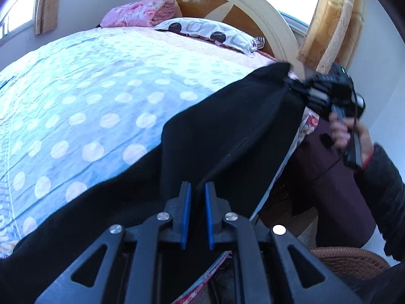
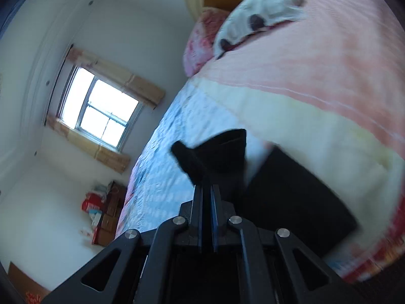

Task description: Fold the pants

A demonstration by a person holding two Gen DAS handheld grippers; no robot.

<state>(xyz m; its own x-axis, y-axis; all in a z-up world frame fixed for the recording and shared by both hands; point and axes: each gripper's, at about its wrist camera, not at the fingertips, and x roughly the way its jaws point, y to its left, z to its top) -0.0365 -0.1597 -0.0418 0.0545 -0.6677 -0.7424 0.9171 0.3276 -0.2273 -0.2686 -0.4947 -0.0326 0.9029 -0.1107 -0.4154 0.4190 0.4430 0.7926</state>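
Note:
Black pants [image 1: 227, 131] hang stretched over the near edge of a bed [image 1: 101, 96] with a blue dotted cover. My left gripper [image 1: 197, 187] is shut on one corner of the pants, blue pads pinching the cloth. My right gripper [image 1: 293, 83] shows in the left wrist view, shut on the far corner and held up by a hand. In the right wrist view the right gripper [image 2: 207, 185] is shut on a bunched fold of the black pants [image 2: 217, 152], with more of the cloth lying on the bed below.
A spotted pillow [image 1: 210, 31] and a folded pink blanket [image 1: 139, 12] lie at the head of the bed by a round wooden headboard [image 1: 265, 17]. Yellow curtains [image 1: 326, 20] hang at right. A wicker chair [image 1: 349, 261] stands at lower right. Boxes [image 2: 106, 215] sit by the far wall.

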